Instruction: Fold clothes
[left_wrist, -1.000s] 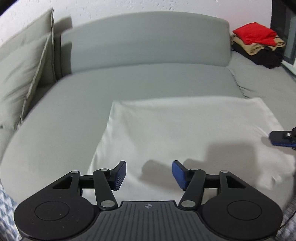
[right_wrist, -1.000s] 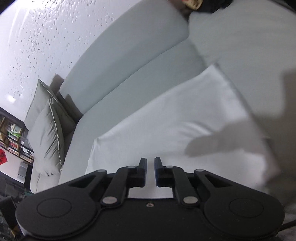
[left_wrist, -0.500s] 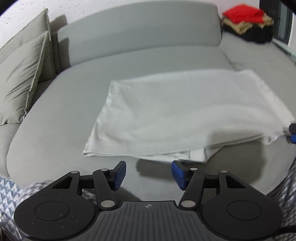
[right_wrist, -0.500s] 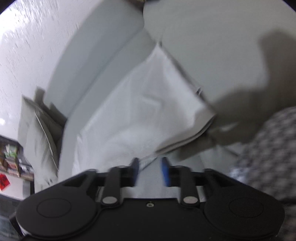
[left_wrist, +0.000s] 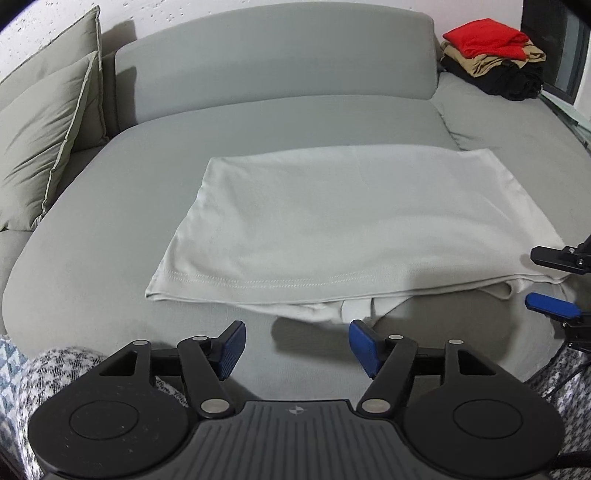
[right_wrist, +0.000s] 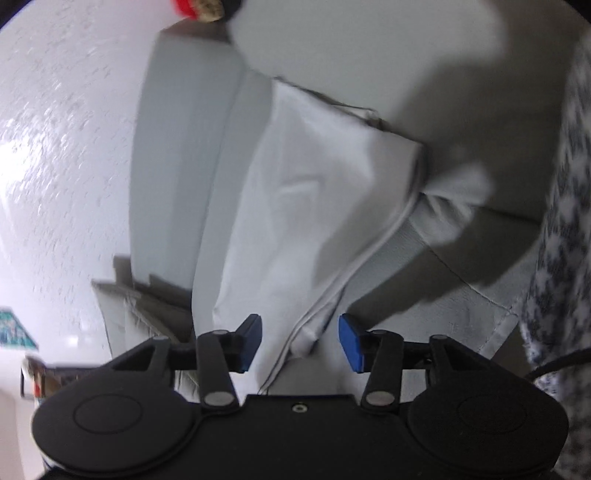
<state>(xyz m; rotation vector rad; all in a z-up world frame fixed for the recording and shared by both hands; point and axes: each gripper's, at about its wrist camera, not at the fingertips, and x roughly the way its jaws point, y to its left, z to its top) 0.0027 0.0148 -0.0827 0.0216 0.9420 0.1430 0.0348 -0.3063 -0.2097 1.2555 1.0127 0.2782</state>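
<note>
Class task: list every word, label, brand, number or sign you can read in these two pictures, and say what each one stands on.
No readable text in either view.
Left gripper: a small round emblem on its body, no letters.
Teal thing at the right wrist view's left edge: too blurred to read.
White garment, folded clothes pile: no print or label visible.

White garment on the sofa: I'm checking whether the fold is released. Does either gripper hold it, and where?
Nothing is held. The left gripper is opening short of the white garment; the right gripper is opening around its corner edge, pads not pressing.
</note>
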